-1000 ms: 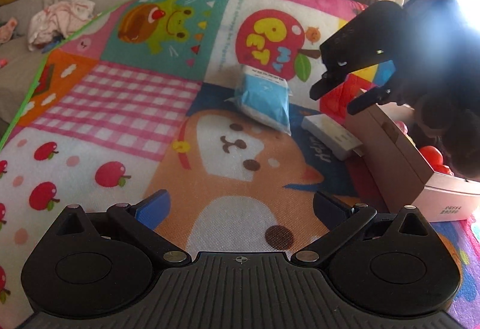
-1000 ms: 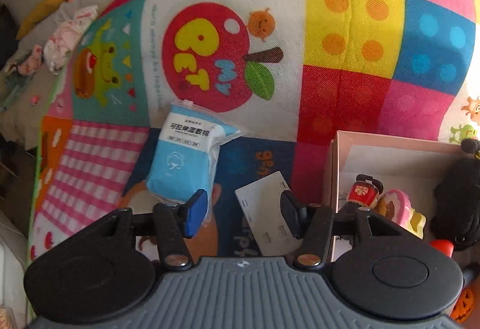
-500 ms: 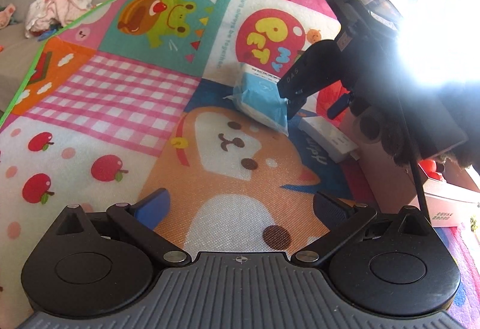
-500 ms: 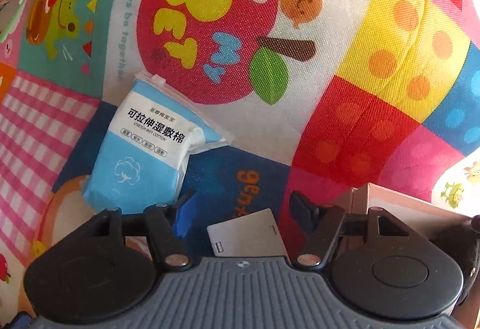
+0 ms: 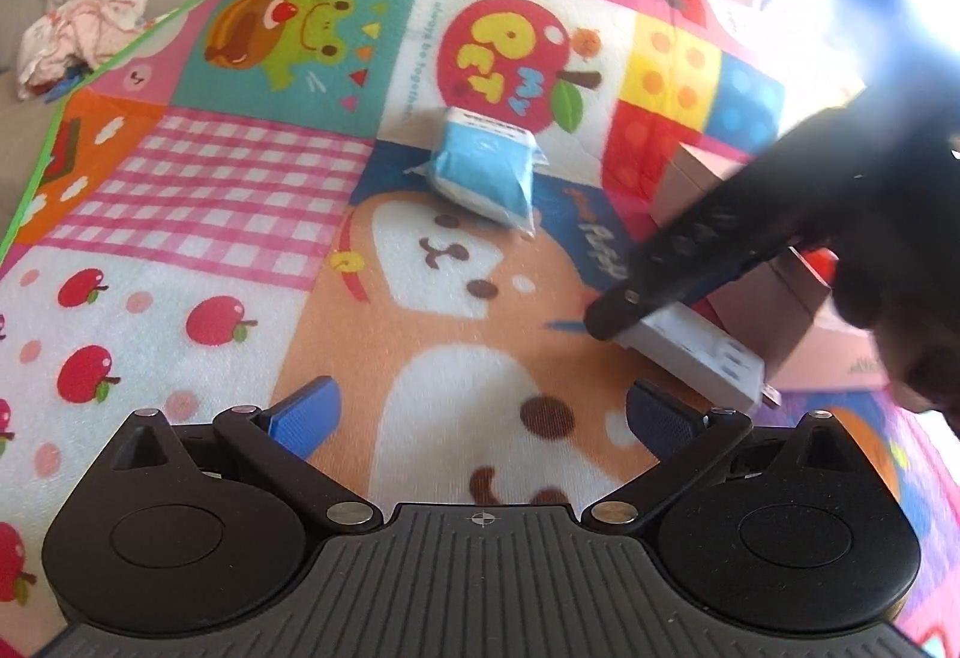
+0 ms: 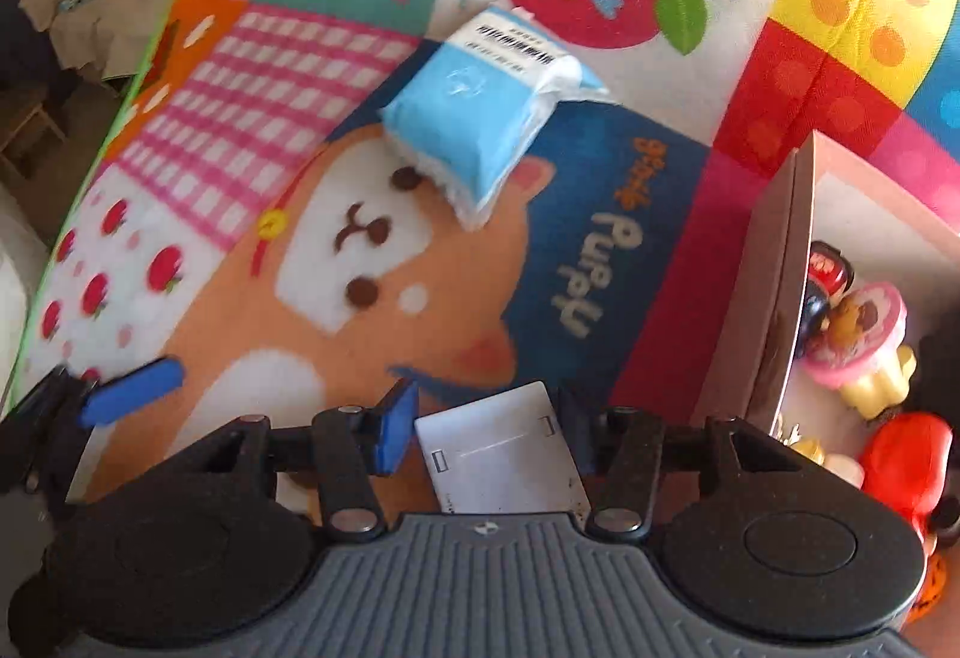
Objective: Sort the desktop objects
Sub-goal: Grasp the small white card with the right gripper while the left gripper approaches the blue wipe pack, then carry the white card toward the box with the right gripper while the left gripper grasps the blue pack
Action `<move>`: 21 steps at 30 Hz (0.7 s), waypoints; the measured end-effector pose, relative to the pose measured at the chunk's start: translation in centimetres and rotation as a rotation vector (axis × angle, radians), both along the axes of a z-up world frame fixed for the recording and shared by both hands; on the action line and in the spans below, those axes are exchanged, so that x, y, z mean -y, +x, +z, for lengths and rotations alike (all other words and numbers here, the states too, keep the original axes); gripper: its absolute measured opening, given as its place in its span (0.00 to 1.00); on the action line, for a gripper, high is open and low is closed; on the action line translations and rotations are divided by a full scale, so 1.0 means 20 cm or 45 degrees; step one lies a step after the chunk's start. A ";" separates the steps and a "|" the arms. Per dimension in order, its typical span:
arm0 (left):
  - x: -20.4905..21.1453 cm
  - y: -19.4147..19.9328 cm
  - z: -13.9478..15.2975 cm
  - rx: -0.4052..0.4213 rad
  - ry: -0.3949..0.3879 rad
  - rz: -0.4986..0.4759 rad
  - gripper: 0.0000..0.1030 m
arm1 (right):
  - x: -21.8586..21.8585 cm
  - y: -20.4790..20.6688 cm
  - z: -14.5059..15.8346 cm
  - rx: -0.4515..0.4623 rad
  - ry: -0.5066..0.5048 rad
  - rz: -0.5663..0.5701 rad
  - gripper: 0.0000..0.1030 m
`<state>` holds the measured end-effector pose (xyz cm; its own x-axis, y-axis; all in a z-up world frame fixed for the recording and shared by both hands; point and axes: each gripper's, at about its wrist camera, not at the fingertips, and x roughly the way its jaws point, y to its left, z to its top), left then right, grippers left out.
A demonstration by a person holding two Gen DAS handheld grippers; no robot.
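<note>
Half a second ago the right gripper point(image 6: 489, 433) hung above the flat white rectangular plastic adapter point(image 6: 501, 454), its fingers well clear. Now it has dropped over the piece and its jaws have just been closing, the adapter sitting between them. This looks like the pick-up step of the sort, with the open pink cardboard box point(image 6: 774, 310) just beside it as the likely destination — small toys already lie inside.

In the right wrist view a sliver of gap shows on the blue-padded side, so the pads do not appear to press yet; the claw brackets the adapter without holding it.

The left gripper point(image 5: 480, 412) hovers spread wide over the colourful cartoon play mat point(image 5: 198, 178), holding nothing. The soft blue-and-white packet of cotton wipes point(image 6: 474, 118) lies untouched on the mat — well apart from the box.
</note>
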<state>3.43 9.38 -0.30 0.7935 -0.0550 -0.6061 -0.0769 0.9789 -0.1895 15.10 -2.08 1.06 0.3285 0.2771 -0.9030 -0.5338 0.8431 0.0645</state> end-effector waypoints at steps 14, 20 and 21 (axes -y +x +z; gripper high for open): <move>0.09 0.01 -0.02 -0.080 0.181 -0.030 1.00 | 0.53 -0.54 0.09 0.283 0.137 -0.045 0.65; 0.13 0.04 -0.02 -0.111 0.256 -0.035 1.00 | 0.64 -0.43 0.00 0.326 0.210 -0.167 0.64; 0.13 0.04 -0.02 -0.112 0.258 -0.034 1.00 | 0.62 -0.41 -0.01 0.333 0.228 -0.166 0.64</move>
<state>4.17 6.77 -0.76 0.7371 0.0546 -0.6736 -0.0582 0.9982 0.0173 7.00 -14.52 0.90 0.5858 0.3640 -0.7241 -0.4401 0.8931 0.0930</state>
